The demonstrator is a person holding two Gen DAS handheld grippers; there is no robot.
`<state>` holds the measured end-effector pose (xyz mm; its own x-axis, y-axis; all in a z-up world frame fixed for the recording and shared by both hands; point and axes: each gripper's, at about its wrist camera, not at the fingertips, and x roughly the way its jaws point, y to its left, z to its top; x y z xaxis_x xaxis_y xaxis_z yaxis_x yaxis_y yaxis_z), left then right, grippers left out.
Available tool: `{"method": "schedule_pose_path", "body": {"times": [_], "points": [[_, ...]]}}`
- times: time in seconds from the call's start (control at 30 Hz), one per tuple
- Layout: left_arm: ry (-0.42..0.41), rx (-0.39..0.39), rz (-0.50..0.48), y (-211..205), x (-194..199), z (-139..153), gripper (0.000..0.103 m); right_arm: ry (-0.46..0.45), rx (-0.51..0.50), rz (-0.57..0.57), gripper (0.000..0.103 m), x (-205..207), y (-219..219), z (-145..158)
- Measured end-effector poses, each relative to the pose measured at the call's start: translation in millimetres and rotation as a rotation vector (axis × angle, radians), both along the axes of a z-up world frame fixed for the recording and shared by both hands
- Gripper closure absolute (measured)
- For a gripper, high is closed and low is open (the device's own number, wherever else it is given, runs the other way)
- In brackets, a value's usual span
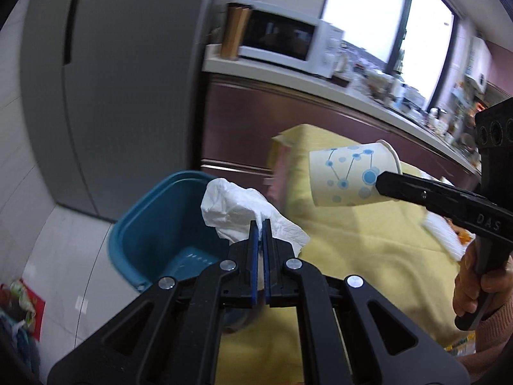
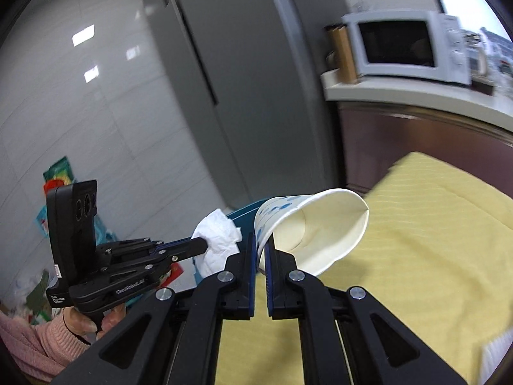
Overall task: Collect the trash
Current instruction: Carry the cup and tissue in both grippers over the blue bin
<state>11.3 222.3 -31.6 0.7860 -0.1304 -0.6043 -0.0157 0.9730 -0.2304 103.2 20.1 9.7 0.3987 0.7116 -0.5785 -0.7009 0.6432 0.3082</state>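
Observation:
My left gripper [image 1: 260,224] is shut on a crumpled white tissue [image 1: 237,213], held in the air beside the rim of a blue bin [image 1: 150,224] on the floor. In the right wrist view that same gripper [image 2: 202,245] and tissue [image 2: 216,235] show at the left. My right gripper [image 2: 261,240] is shut on the rim of a white paper cup with blue dots [image 2: 317,229], lying sideways with its mouth toward the camera. The cup [image 1: 349,173] hangs over the yellow tablecloth [image 1: 368,240], right of the bin, pinched by the right gripper [image 1: 380,181].
A grey fridge [image 1: 121,89] stands behind the bin. A counter with a white microwave [image 1: 288,38] and clutter runs along the back. Packets and bags lie on the floor [image 1: 22,304] at the left. A hand in a pink sleeve [image 2: 41,337] holds the left gripper.

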Motion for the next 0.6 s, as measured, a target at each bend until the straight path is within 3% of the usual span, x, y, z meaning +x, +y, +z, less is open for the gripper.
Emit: {"method": "schedule_pose_path", "body": {"times": [0.2,0.6], "points": [[0.056,-0.005,0.056,34.6,19.1,-24.3,0.1,0.045,-0.101,0.074,0.099,13.3,49.5,-14.9],[0.152,-0.026,0.089,41.7,45.9,-71.1,0.1,0.076,-0.245,0.127,0.096,22.4,100.6,-41.4]]}}
